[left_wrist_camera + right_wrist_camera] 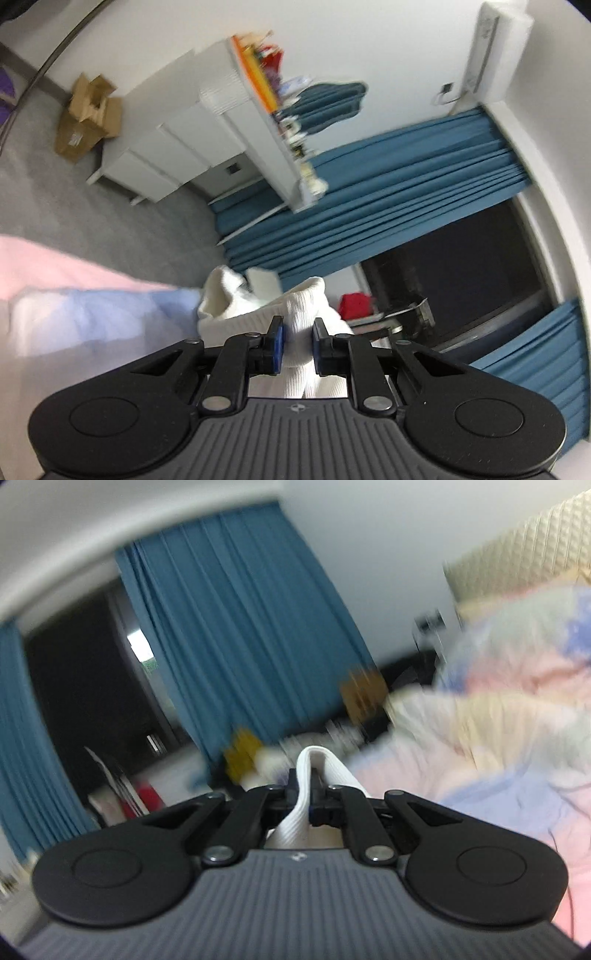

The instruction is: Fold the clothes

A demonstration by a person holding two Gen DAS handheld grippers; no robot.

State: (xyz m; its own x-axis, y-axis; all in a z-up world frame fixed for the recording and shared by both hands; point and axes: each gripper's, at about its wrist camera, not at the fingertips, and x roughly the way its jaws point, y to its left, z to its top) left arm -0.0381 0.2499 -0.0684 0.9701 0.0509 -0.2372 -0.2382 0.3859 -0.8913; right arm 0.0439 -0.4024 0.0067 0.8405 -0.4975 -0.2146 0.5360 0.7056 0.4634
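Note:
A white ribbed knit garment [258,302] is held up off the bed. My left gripper [297,339] is shut on a thick bunch of it; the cloth bulges out past the blue-padded fingers [277,341]. In the right wrist view my right gripper [308,794] is shut on a thin ribbed edge of the same white garment [295,812], which loops up above the jaws. Both views are tilted, and the right one is blurred by motion.
A pastel pink, blue and white bedspread [74,302] lies at the left, and also shows in the right wrist view [498,775]. A white dresser [173,147], a cardboard box [86,118], blue curtains [388,192] and a dark window [461,273] stand behind, over a grey floor [92,206].

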